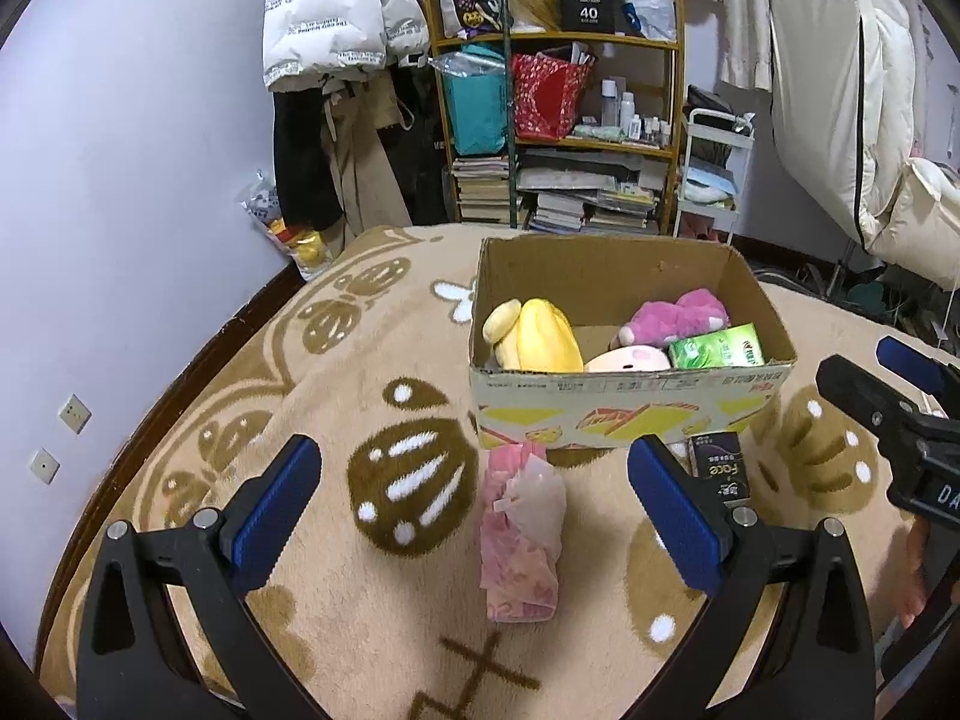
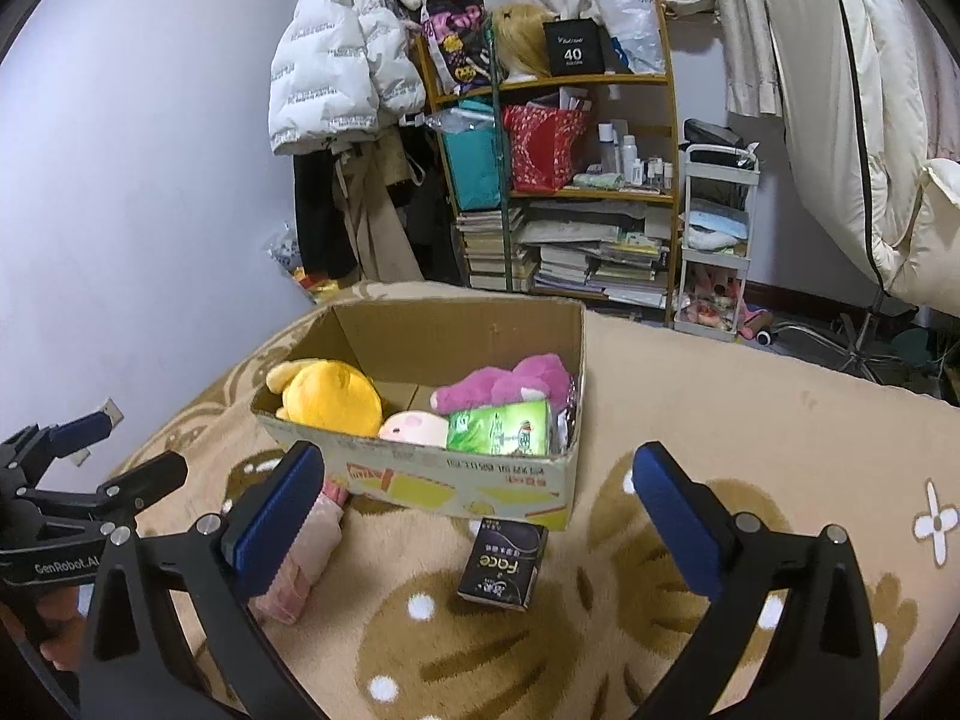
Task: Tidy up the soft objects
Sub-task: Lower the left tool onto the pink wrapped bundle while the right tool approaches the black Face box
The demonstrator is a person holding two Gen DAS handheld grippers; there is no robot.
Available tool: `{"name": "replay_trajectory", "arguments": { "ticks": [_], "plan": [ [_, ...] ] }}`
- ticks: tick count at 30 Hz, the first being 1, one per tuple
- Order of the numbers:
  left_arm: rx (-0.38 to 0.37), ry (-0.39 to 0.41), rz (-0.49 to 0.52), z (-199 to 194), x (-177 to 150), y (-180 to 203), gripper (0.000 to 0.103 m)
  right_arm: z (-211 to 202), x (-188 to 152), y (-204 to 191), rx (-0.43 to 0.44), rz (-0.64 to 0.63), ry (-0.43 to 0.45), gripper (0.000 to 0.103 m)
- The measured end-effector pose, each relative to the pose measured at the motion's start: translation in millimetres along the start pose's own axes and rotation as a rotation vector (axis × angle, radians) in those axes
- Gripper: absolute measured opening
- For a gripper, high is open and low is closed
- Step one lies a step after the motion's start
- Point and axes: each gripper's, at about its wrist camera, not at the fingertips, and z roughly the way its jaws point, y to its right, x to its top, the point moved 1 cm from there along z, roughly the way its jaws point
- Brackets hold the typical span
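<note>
A cardboard box (image 1: 630, 402) (image 2: 456, 474) stands on a beige patterned blanket (image 1: 372, 600). It holds a yellow plush (image 1: 540, 336) (image 2: 330, 399), a pink plush (image 1: 678, 315) (image 2: 510, 384), a pale pink round toy (image 1: 627, 359) (image 2: 414, 427) and a green tissue pack (image 1: 717, 348) (image 2: 501, 427). A pink tissue pack (image 1: 521, 534) (image 2: 303, 552) lies before the box, between the fingers of my open left gripper (image 1: 474, 504). A black "Face" tissue pack (image 1: 720, 471) (image 2: 504, 564) lies before the box, between the fingers of my open right gripper (image 2: 477, 507). Both grippers are empty.
Behind the bed stand a wooden shelf (image 1: 600, 42) with bags, bottles and stacked books, hanging coats (image 1: 336, 18) and a white cart (image 1: 714, 180). The right gripper (image 1: 888, 402) shows at the left view's right edge; the left gripper (image 2: 78, 480) shows at the right view's left edge.
</note>
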Motion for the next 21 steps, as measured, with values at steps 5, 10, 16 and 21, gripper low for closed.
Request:
{"name": "replay_trajectory", "arguments": {
  "ticks": [5, 10, 16, 21],
  "plan": [
    [0.003, -0.058, -0.016, 20.3, -3.3, -3.3, 0.101, 14.3, -6.4, 0.6, -0.015, -0.003, -0.047, 0.103],
    [0.001, -0.104, -0.029, 36.4, -7.0, -5.9, 0.101, 26.0, -11.8, 1.9, -0.026, 0.0, -0.079, 0.103],
    [0.001, -0.176, -0.037, 61.1, -12.8, -5.2, 0.101, 41.6, -17.7, 2.8, -0.031, 0.006, -0.121, 0.103],
    [0.002, -0.228, -0.047, 80.3, -17.2, -4.6, 0.101, 56.3, -22.6, 4.1, -0.036, 0.018, -0.158, 0.103]
  ]
}}
